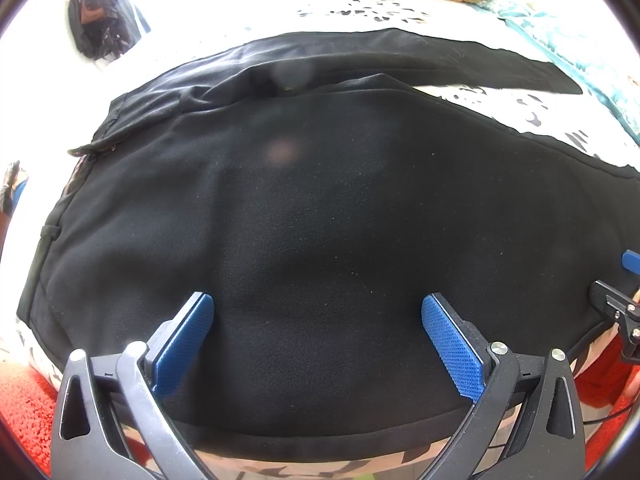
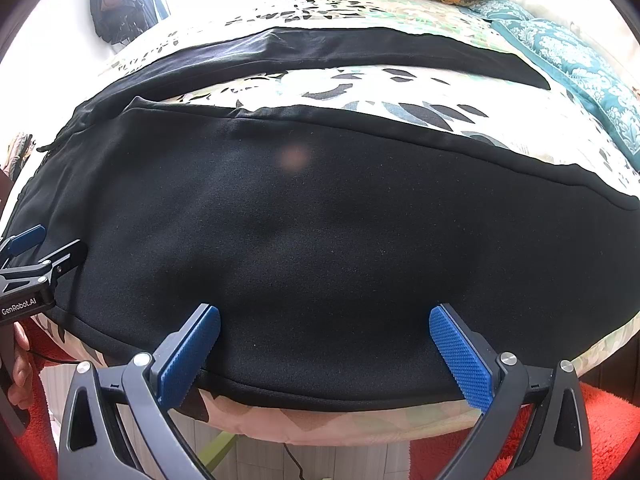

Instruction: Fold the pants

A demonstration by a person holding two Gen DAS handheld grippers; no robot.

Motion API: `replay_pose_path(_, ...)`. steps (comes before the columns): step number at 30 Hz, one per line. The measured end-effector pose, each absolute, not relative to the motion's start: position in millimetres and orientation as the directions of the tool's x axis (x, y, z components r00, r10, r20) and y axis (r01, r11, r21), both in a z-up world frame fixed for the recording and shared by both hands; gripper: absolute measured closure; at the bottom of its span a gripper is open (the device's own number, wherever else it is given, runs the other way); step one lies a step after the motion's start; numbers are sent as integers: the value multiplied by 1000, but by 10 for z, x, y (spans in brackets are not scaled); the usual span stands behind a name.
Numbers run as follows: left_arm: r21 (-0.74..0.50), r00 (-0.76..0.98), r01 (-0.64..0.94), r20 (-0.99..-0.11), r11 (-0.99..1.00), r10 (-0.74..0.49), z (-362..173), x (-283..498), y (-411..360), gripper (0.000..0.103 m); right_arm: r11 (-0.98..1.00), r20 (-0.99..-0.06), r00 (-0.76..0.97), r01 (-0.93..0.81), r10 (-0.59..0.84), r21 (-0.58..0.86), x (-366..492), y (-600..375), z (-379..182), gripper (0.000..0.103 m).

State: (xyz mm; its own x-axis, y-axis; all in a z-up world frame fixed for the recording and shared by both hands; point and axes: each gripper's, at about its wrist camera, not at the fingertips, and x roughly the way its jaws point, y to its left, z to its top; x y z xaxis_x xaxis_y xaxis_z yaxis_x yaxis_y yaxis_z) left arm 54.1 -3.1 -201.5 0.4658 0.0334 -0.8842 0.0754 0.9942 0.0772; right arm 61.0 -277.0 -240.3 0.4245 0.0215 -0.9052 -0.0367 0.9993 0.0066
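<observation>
Your left claw [image 1: 318, 320] and right claw [image 2: 325, 330] both gape wide, gripping nothing, poised over the near hem of the pants [image 2: 320, 220] spread flat across the bed [image 2: 360, 88], legs parted.

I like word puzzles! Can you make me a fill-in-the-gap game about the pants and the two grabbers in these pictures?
1. The pants are the colour ____.
2. The left gripper has its jaws ____.
3. The pads on the right gripper are the colour ____.
4. The two pant legs lie ____ on the bedsheet, which shows between them.

Missing words: black; open; blue; apart
</observation>
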Motion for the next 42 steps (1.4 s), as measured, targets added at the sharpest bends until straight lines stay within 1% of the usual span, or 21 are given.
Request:
replay_pose_path(17, 64, 460, 83, -888, 994, 18, -1965, 582, -18, 1, 999, -905, 425, -41, 31, 14, 602, -2795, -2385, 0)
replay_pose_path(20, 44, 472, 64, -882, 997, 9, -1769, 676, 72, 1, 997, -901, 427, -14, 75, 77, 608, -2916, -2250, 0)
replay_pose_path(22, 28, 525, 41, -851, 999, 2, -1530, 787, 189, 1, 990, -863, 496, 43, 94, 133, 526, -3092, -2074, 0)
replay_pose_path(24, 3, 573, 13, -820, 1000, -5, -1291, 964, 324, 1, 973, -820, 556, 81, 137, 218, 485, -3307, -1888, 0)
replay_pose_path(26, -35, 592, -8, -805, 999, -23, -1122, 1228, 449, 1, 958, -787, 597, 101, 158, 269, 539, -3520, -1715, 0)
replay_pose_path(31, -101, 576, -83, -817, 991, -35, -1034, 2070, 627, 1, 955, -758, 636, 109, 145, 274, 1178, -3948, -1288, 0)
replay_pose_path(34, -95, 557, -101, -830, 990, -23, -1140, 2580, 585, 1, 949, -750, 648, 134, 133, 284, 1791, -4255, -1116, 0)
replay_pose_path(39, -22, 486, -82, -874, 996, 21, -1643, 3221, 412, 1, 961, -814, 580, 205, 35, 187, 2928, -4942, -1266, 0)
replay_pose_path(42, 38, 418, -82, -906, 996, 69, -2080, 3383, 395, 1, 973, -839, 541, 218, -55, 76, 3523, -5358, -1374, 0)
